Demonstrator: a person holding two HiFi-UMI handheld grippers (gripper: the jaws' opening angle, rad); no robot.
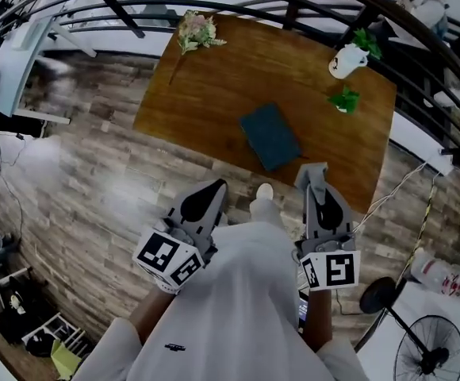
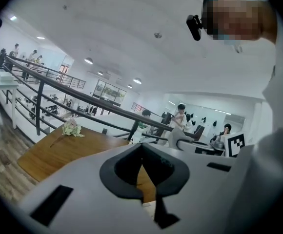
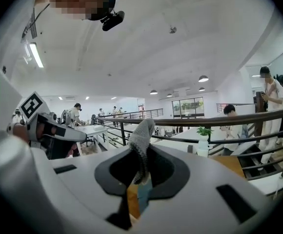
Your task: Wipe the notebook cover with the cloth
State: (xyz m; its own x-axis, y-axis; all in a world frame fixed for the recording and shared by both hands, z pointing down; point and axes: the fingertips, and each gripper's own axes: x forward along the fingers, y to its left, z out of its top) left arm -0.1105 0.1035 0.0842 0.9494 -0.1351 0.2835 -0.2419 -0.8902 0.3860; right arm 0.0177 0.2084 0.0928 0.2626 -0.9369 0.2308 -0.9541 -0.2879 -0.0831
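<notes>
Jaws of the left gripper [image 2: 141, 149] are pressed together with nothing between them. Left gripper view: beyond them, at centre left, lies the wooden table [image 2: 58, 152] with one bunch of flowers [image 2: 72, 128]. A dark railing [image 2: 83, 99] crosses behind it.

Right gripper view: the right gripper [image 3: 140, 155] pinches the cloth [image 3: 142, 130], a grey knit fold that stands up above the jaws at frame centre and hides part of the rail behind. One potted plant [image 3: 203, 140] shows at right of centre.

Head view: both grippers hang at lower centre, short of the table's near edge. The notebook [image 1: 270, 136], one dark teal book, lies closed on the table at frame centre, apart from both grippers. Two potted plants stand toward the upper right, one in a white pot [image 1: 347, 58] and one smaller [image 1: 344, 99]. One standing fan [image 1: 432, 348] occupies the lower right corner.
</notes>
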